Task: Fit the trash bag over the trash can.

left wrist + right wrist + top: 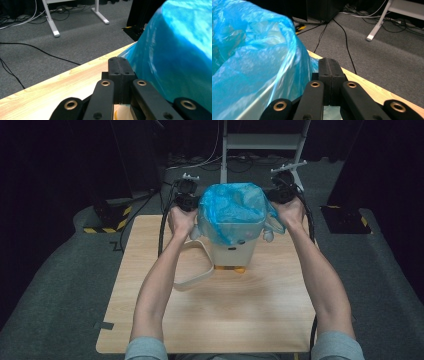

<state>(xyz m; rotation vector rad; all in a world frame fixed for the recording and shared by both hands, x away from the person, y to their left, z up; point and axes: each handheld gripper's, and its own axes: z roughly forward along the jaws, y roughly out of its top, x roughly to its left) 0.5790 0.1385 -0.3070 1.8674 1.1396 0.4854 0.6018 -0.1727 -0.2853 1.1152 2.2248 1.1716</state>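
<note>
A small white bin with orange feet stands at the far middle of the wooden table. A blue plastic bag lines it and folds over its rim. My left gripper is at the bag's left side and my right gripper at its right side. In the left gripper view the jaws are pressed together, with the bag's edge meeting their tips. The right gripper is likewise shut, the bag's film against its left side and tips.
A cream strap loop lies on the table left of the bin. Behind the table are a white stand frame, floor cables and black-and-yellow striped bases. Grey carpet surrounds the table.
</note>
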